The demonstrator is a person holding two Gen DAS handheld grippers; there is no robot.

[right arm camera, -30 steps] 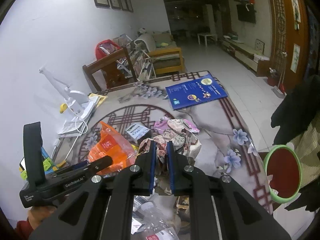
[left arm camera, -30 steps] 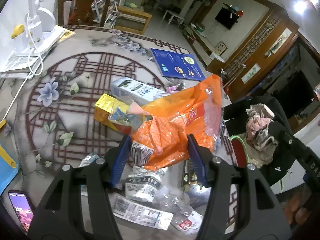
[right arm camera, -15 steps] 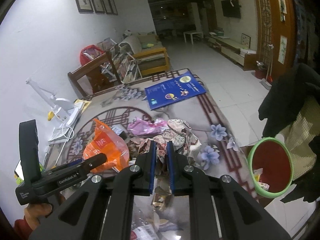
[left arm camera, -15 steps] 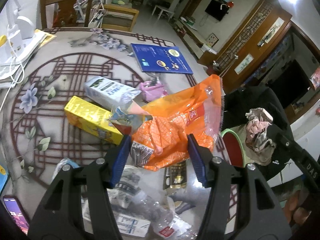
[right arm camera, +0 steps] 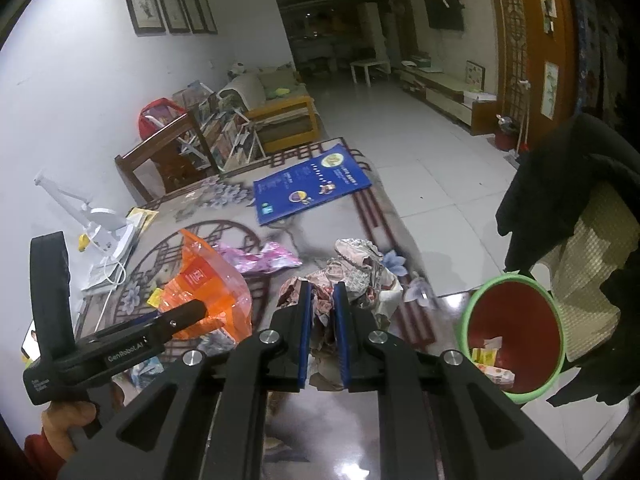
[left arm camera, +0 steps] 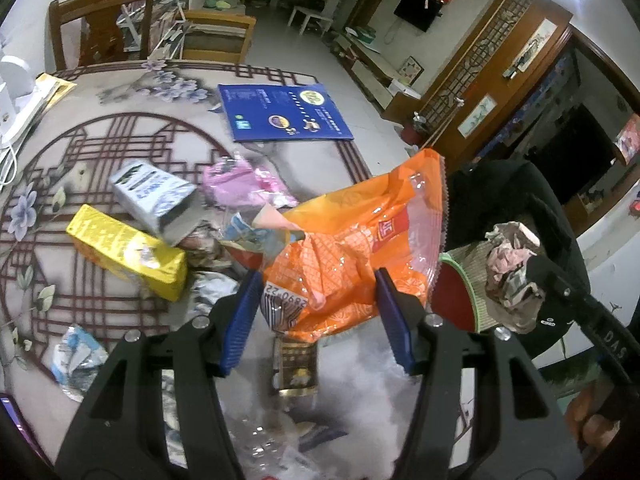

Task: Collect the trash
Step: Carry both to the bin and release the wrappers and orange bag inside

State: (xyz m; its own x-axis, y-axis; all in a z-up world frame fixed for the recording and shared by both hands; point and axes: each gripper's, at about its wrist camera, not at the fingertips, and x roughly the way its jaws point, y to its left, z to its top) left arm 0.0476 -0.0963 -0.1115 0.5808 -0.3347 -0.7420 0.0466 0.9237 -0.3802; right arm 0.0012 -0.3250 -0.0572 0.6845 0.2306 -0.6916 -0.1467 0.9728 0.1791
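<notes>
Crinkled glossy orange bag (left arm camera: pixel 352 248)

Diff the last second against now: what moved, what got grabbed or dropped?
Both hands carried their loads sideways across the table toward the red bin, which now sits closer in the right view. Nothing was taken or released. Unchanged: the left gripper holds the orange bag, the right gripper is clamped on the crumpled paper, and the yellow box and blue booklet lie where they were.
</notes>
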